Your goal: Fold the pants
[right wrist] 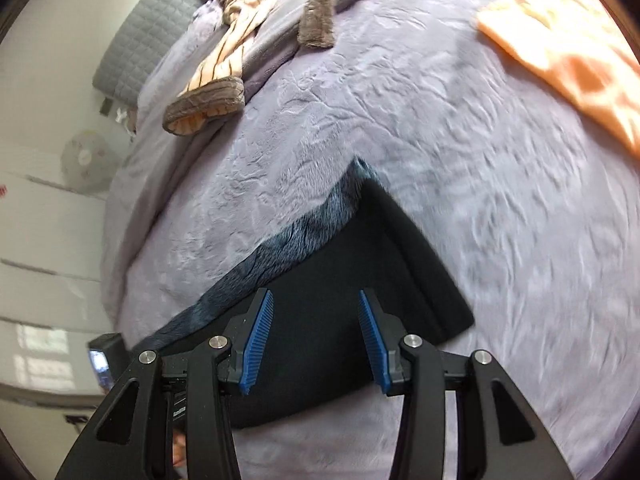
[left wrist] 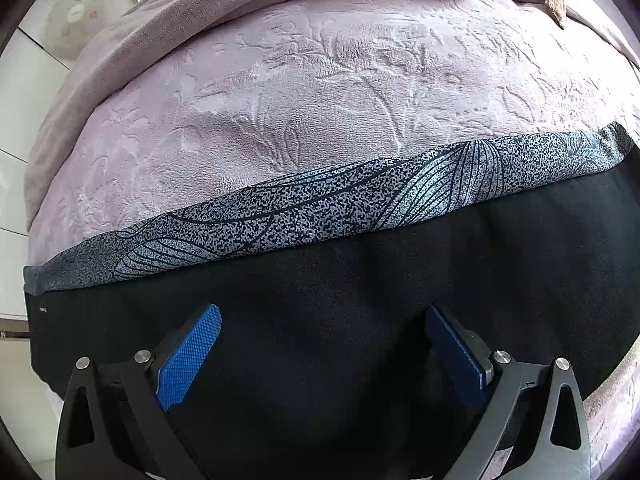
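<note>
Below the left gripper (left wrist: 322, 344), jaws wide and empty, lay the black pants (left wrist: 360, 280), folded flat on a lilac blanket (left wrist: 320, 92), speckled blue-grey band beyond. The right gripper (right wrist: 314, 332) hovered half-open, empty. No readable writing showed.

Pants (right wrist: 360, 280) are laid folded on the bed (right wrist: 480, 160), near its front edge. A striped garment (right wrist: 224, 60) is heaped toward the far-left corner; another cloth (right wrist: 560, 52) lies far right.
</note>
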Demonstrator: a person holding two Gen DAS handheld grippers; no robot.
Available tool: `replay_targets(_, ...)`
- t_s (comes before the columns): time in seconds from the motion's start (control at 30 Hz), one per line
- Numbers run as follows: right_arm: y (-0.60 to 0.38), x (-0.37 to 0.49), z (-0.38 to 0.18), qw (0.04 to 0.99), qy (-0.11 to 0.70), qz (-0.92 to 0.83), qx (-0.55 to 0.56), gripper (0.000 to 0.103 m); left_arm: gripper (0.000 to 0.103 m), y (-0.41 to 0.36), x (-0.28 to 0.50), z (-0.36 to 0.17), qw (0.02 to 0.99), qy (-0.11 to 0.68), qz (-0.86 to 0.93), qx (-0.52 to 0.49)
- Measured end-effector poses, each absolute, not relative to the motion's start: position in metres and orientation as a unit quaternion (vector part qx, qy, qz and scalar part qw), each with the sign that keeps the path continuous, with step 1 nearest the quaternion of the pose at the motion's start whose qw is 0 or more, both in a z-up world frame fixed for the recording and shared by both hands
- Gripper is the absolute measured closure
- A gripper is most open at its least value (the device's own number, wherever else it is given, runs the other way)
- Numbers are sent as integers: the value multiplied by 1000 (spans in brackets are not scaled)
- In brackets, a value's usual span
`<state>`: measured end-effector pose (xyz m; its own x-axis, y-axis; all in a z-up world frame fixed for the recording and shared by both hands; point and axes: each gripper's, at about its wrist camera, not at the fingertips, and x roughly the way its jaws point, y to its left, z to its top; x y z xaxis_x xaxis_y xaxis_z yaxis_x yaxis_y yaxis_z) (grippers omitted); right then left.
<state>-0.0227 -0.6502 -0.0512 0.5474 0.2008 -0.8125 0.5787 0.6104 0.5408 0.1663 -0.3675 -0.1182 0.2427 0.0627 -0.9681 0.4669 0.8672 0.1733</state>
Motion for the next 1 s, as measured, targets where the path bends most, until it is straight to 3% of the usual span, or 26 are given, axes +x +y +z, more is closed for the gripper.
replay_targets(0.13,-646,7,-61,781,517,-129,325,59,1,-368,167,-119,756,602,-134,220)
replay_targets(0.3,-645,0,-83,772,547,-136,294,73,1,-367,167,-118,750,608,-143,218)
replay_targets(0.7,-609,23,-53,811,517,-61,266,70,1,-344,210,-86,796,574,-93,170)
replay_targets(1.0,-565,90,-100,796,545,-43,259,72,1,-323,250,-116,791,587,-64,160)
